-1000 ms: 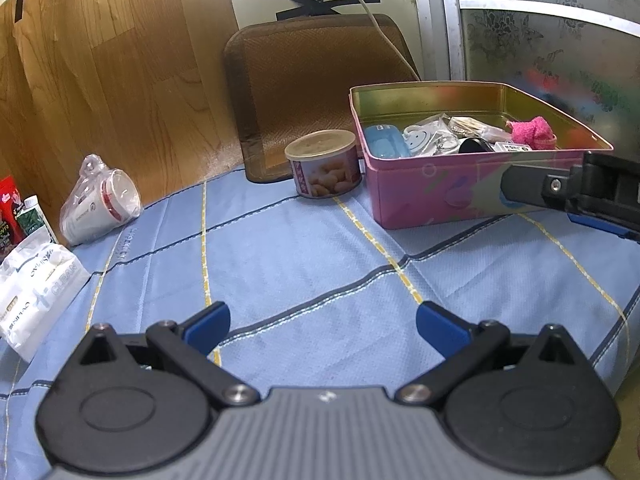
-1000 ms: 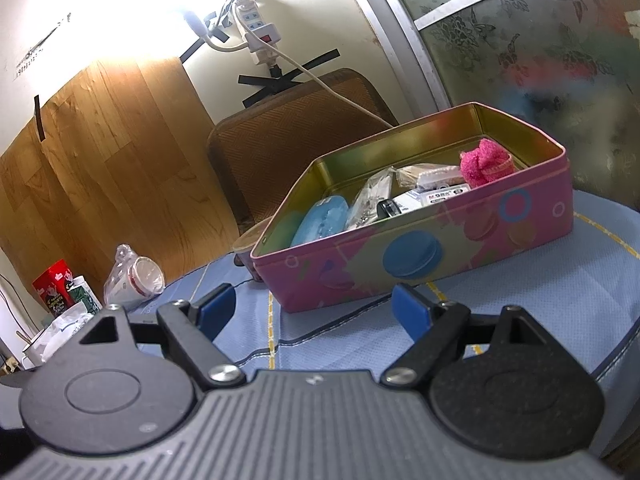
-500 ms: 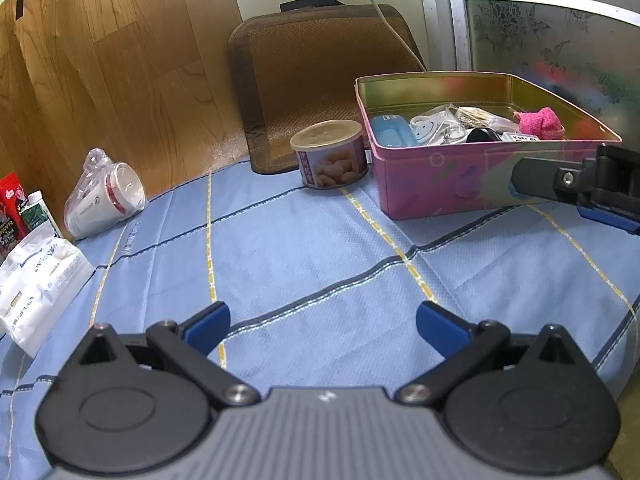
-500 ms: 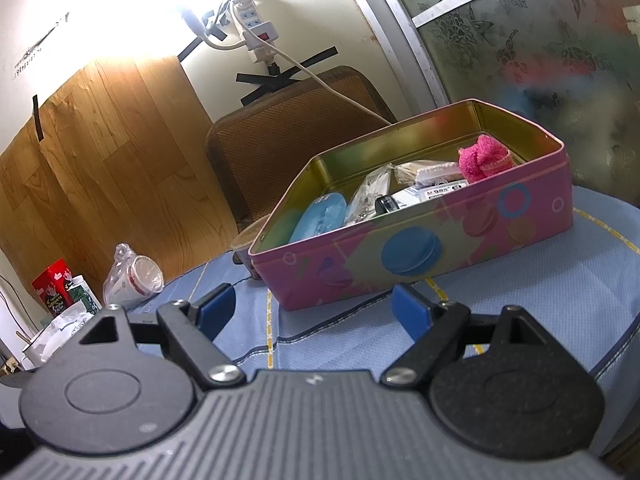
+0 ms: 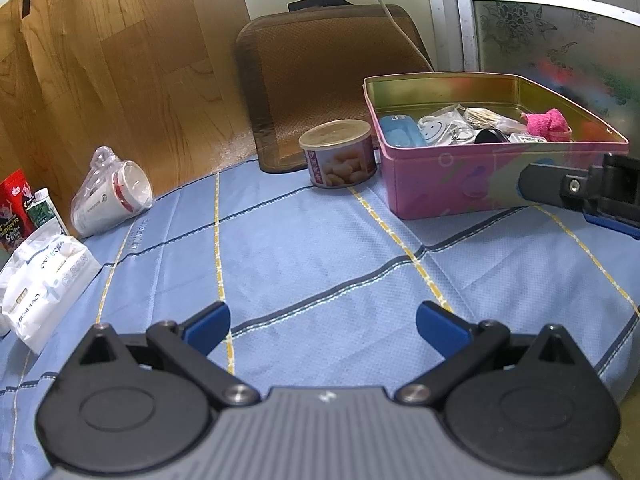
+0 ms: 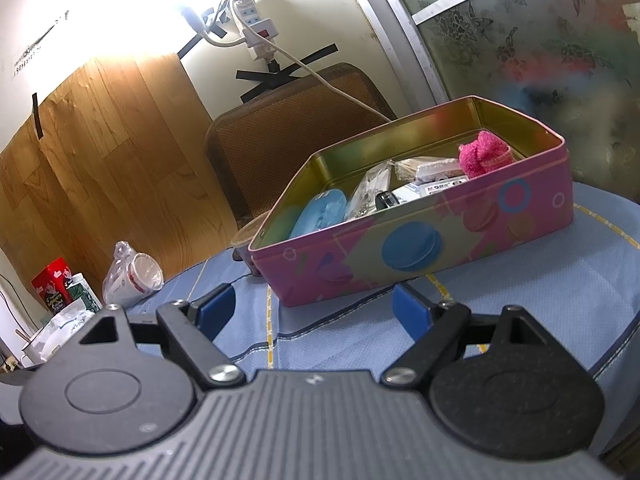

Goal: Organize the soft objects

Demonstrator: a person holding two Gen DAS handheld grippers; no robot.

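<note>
Wood-grain panelling fills the upper left of the left wrist view, w/ a brown woven cushion propped against the wall at top centre & frosted patterned glass at upper right. Below it a blue quilted cloth w/ yellow & dark stripes covers the tabletop.

Left tongs sit at bottom centre of that view, blue pads spread wide apart, nothing between them, just bare cloth. Right tongs look the same in the right wrist view: released, pads apart, pointing at the near wall of the pink tin. Seen from the left wrist cam, the right tongs poke in from the right edge, in front of the tin's near side; can't tell if touching.

Pink fuzzy cloth bundle, the soft item, lies inside the tin at its far right end, upper right of centre in the right wrist view. Also in the tin: a light blue case at the left end, clear plastic packets & a small labelled box in the middle.

Round snack can stands just beside the tin's left end. At mid left of the left wrist view, a bagged paper cup lies on its side; a white tissue pack & a red packet are at the left edge.
</note>
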